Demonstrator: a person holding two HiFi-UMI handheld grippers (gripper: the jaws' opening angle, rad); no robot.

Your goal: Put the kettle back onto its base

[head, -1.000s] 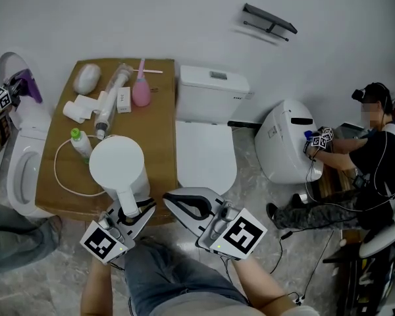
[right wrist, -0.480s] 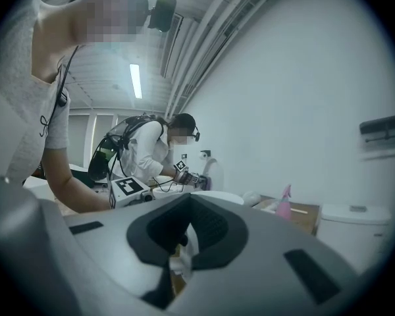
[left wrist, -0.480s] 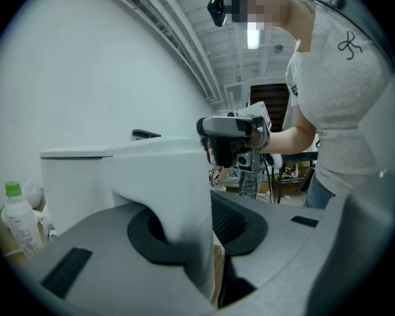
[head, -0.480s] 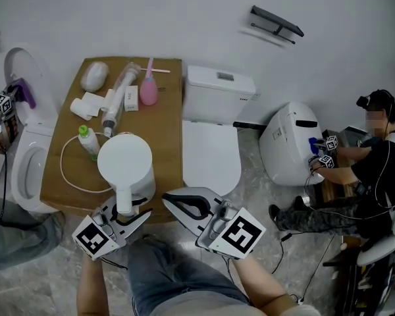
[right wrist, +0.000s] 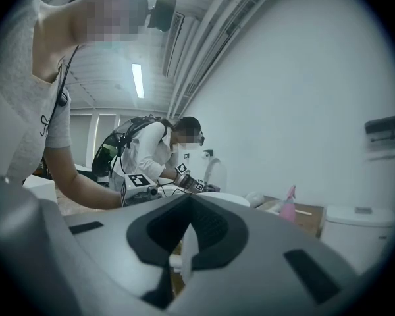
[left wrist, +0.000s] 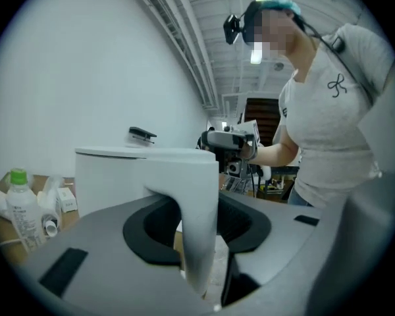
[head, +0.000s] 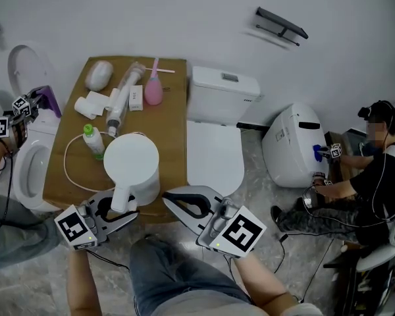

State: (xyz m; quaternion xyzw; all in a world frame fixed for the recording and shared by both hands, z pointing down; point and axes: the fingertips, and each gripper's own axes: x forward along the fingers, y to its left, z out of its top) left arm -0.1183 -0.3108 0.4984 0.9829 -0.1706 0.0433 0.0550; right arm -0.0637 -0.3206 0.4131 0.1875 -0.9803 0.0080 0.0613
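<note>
The white kettle stands upright on the wooden table, lid up; whatever is under it is hidden. A white cable loops on the table towards it. Its handle points at me. My left gripper is level at the table's front edge and its jaws are opening. The handle stands between them with a gap on each side. My right gripper hangs right of the kettle, jaws together and holding nothing; in its own view the right gripper shows its tips meeting.
A green-capped bottle, a pink bottle and white items lie farther back on the table. A white toilet stands right of the table, another toilet to the left. A seated person works on a tipped toilet.
My left gripper's jaws have opened off the kettle handle, and the gripper has swung left and back towards me. The kettle stays standing. The right gripper has not moved.
</note>
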